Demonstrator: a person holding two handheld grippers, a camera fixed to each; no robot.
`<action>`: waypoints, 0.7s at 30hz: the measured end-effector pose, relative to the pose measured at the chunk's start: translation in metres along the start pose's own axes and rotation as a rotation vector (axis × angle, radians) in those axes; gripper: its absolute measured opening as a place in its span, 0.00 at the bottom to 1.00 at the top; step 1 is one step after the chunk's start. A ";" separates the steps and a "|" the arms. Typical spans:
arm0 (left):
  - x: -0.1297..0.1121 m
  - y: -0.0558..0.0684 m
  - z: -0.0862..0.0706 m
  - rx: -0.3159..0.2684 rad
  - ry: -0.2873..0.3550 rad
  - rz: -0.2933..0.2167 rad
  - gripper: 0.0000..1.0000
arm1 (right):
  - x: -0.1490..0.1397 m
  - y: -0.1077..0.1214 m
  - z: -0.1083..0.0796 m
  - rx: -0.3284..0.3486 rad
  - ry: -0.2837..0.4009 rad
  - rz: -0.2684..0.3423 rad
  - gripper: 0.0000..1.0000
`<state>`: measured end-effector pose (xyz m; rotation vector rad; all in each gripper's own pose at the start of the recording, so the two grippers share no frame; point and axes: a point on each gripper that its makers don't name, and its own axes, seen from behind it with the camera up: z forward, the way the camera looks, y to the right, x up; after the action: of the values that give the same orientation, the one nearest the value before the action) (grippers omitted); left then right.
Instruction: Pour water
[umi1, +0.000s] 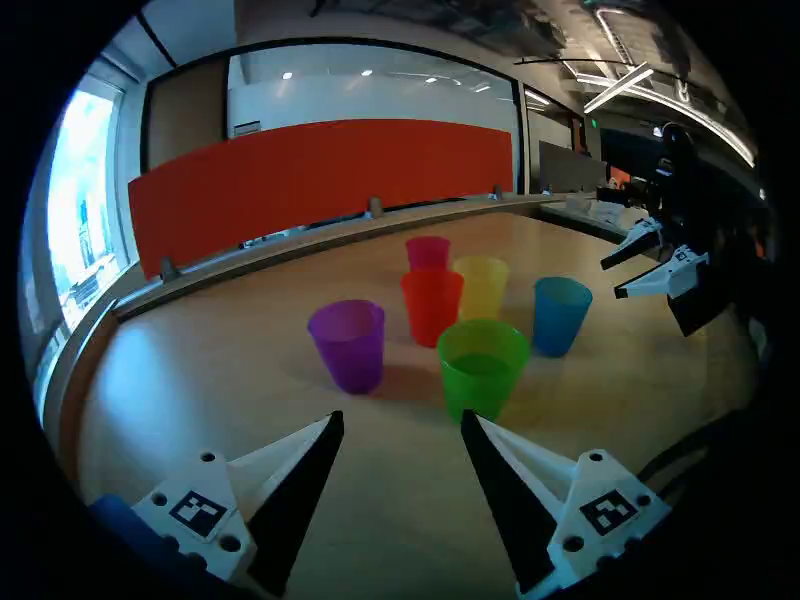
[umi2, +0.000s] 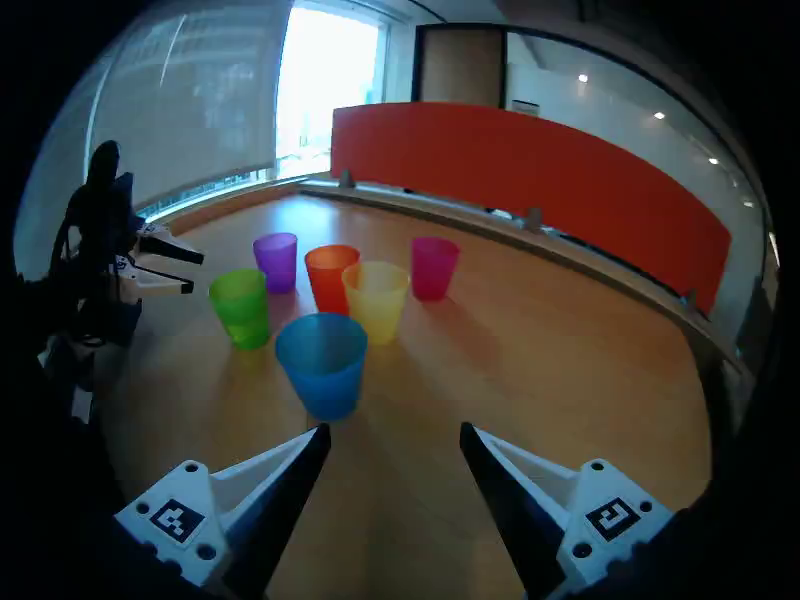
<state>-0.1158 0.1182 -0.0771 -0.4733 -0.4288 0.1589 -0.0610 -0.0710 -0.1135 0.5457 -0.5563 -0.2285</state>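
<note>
Several plastic cups stand upright in a cluster on a wooden table (umi1: 200, 400). In the left gripper view the green cup (umi1: 482, 368) is nearest, with the purple cup (umi1: 349, 345), orange cup (umi1: 431, 305), yellow cup (umi1: 482, 286), blue cup (umi1: 559, 315) and magenta cup (umi1: 428, 252) around it. My left gripper (umi1: 402, 422) is open, just short of the green cup. In the right gripper view the blue cup (umi2: 322, 364) is nearest, and my right gripper (umi2: 395, 430) stands open before it. Behind it are the green cup (umi2: 240, 306), yellow cup (umi2: 376, 300) and orange cup (umi2: 331, 277).
A red partition (umi1: 320, 180) runs along the table's far edge, with windows (umi2: 330, 80) beyond. The right gripper (umi1: 655, 265) appears at the right of the left gripper view; the left gripper (umi2: 160, 262) appears at the left of the right gripper view.
</note>
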 end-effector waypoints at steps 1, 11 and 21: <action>0.000 -0.003 -0.002 0.011 0.006 -0.010 0.86 | 0.001 0.003 -0.002 -0.015 0.008 0.009 1.00; 0.009 -0.032 -0.020 0.115 0.081 -0.097 0.86 | 0.026 0.034 -0.020 -0.173 0.131 0.085 1.00; 0.032 -0.060 -0.035 0.211 0.180 -0.154 0.86 | 0.054 0.068 -0.037 -0.320 0.275 0.082 1.00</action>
<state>-0.0694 0.0590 -0.0650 -0.2429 -0.2674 0.0113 0.0079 -0.0173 -0.0791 0.2367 -0.2663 -0.1570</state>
